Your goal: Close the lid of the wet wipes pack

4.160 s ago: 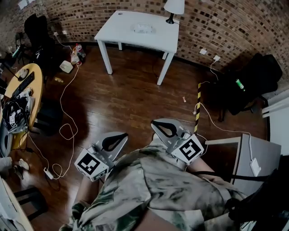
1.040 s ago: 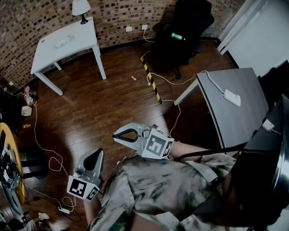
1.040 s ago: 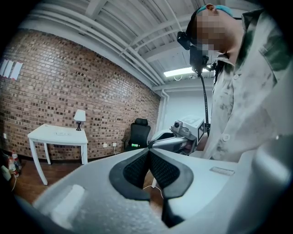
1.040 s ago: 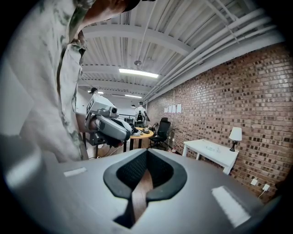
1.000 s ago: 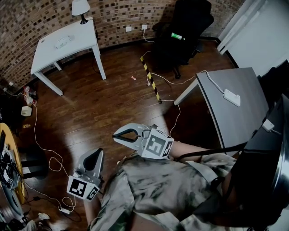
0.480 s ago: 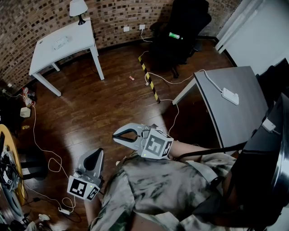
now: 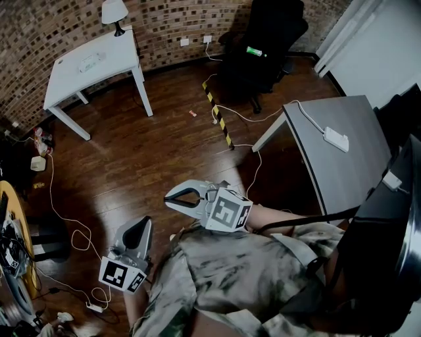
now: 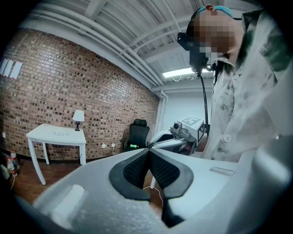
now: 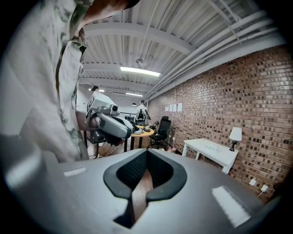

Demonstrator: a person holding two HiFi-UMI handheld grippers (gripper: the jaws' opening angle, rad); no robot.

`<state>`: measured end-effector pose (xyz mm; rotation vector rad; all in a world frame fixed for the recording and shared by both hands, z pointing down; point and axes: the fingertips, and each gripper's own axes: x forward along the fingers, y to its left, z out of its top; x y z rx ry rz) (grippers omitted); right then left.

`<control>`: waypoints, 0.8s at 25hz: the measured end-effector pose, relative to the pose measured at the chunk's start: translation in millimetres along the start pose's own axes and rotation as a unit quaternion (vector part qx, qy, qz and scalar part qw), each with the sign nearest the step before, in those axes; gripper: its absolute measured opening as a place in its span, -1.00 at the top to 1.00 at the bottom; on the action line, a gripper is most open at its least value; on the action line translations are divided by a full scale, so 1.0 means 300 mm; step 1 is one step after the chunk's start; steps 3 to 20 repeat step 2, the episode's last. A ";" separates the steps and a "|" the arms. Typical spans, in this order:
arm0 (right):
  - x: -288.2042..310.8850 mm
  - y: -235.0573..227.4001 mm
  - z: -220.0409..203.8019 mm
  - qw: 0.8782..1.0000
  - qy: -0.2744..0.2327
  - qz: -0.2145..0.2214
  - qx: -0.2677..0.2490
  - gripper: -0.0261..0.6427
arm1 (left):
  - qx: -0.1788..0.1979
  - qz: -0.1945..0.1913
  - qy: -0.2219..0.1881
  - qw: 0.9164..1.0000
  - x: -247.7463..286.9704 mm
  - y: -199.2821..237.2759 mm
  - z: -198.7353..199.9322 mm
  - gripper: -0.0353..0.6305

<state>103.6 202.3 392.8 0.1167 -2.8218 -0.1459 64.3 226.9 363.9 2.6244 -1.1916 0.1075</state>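
Observation:
The wet wipes pack (image 7: pixel 89 64) is a small white packet lying on the white table (image 7: pixel 66 76) far off at the upper left; its lid cannot be made out. The same pack (image 9: pixel 211 147) is a faint shape on that table in the right gripper view. I hold both grippers close to my body, several metres from it. My left gripper (image 7: pixel 135 229) is shut and empty, its pads meeting in the left gripper view (image 8: pixel 149 151). My right gripper (image 7: pixel 168 197) is also shut on nothing, its tips touching in the right gripper view (image 9: pixel 146 153).
A grey desk (image 7: pixel 355 171) with a white adapter (image 7: pixel 335 139) stands to my right. A black office chair (image 7: pixel 263 46) is at the back, and a lamp (image 7: pixel 115 12) on the white table. Cables (image 7: pixel 66 217) and striped tape (image 7: pixel 220 125) lie on the wood floor.
Since about four seconds ago the head view has swung round, putting the white table at the upper left. Over the last second the grippers have hardly moved.

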 end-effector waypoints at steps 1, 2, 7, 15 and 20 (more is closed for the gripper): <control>0.002 0.001 -0.004 1.000 0.002 -0.001 0.000 0.90 | 0.000 0.000 0.000 1.000 -0.003 0.000 0.000 0.89; 0.004 0.002 -0.006 1.000 0.003 -0.002 0.000 0.90 | 0.000 0.000 0.000 1.000 -0.007 0.001 0.001 0.89; 0.004 0.002 -0.006 1.000 0.003 -0.002 0.000 0.90 | 0.000 0.000 0.000 1.000 -0.007 0.001 0.001 0.89; 0.004 0.002 -0.006 1.000 0.003 -0.002 0.000 0.90 | 0.000 0.000 0.000 1.000 -0.007 0.001 0.001 0.89; 0.004 0.002 -0.006 1.000 0.003 -0.002 0.000 0.90 | 0.000 0.000 0.000 1.000 -0.007 0.001 0.001 0.89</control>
